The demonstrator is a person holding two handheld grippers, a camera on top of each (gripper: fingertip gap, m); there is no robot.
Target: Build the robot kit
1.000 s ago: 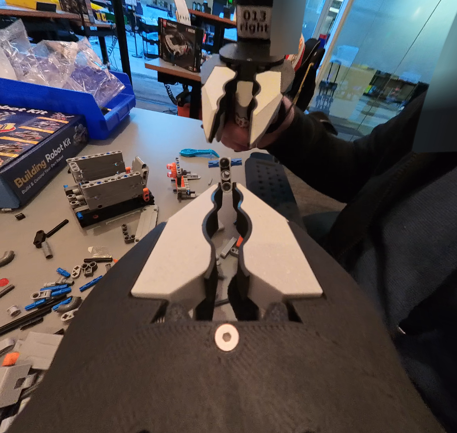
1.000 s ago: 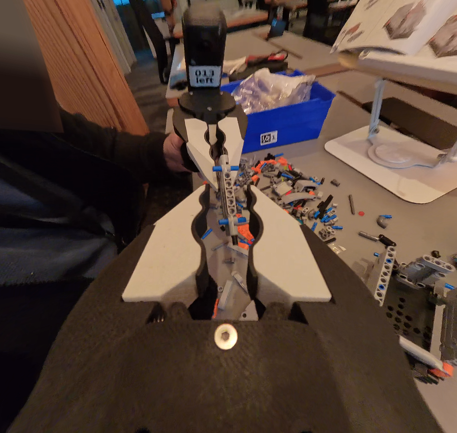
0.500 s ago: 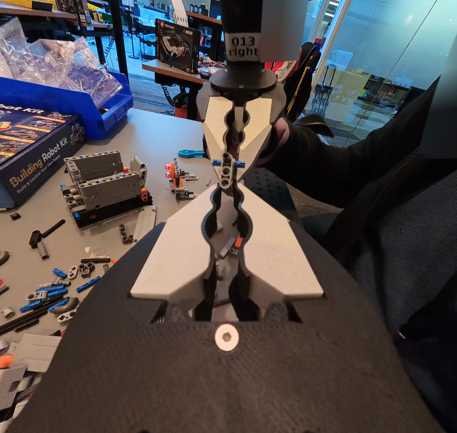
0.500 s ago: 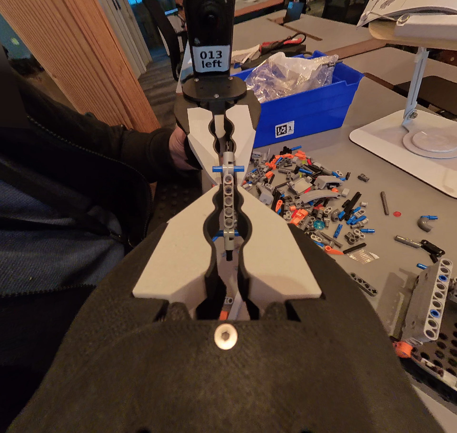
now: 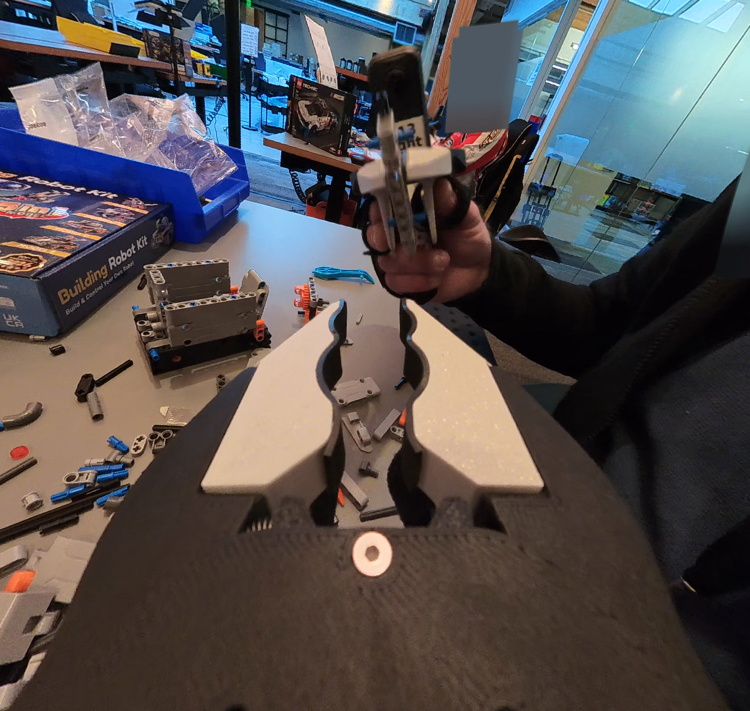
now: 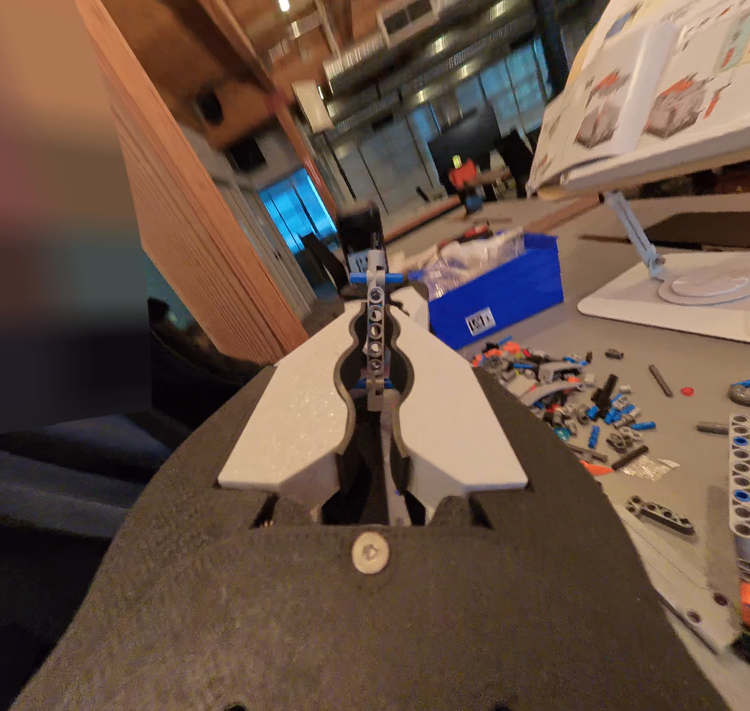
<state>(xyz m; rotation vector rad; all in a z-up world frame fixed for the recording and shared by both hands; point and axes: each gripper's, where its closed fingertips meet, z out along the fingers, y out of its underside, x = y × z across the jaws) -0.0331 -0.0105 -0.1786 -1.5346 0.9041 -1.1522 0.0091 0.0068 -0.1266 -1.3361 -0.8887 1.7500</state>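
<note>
Right gripper (image 6: 375, 306) is pinched tight on a long grey perforated plastic beam (image 6: 375, 338) with short blue pins through it, the beam standing upright between the white fingertips, up in the air above the grey tabletop (image 5: 284, 241). Left gripper (image 5: 372, 306) has its fingers spread wide with nothing between them, hovering over small loose grey parts (image 5: 356, 391) on the table. Just left of it sits a partly built grey-and-black block assembly (image 5: 199, 314); beyond that a dark blue printed cardboard box (image 5: 77, 257) and a blue plastic bin (image 5: 162, 188) stuffed with clear bags. In the right wrist view a scatter of blue, grey and orange pieces (image 6: 568, 387) lies beside an open instruction booklet on a white stand (image 6: 657, 82). That view is motion-blurred, so the other gripper behind the beam is hard to make out. The box and the bin's sticker carry writing.
</note>
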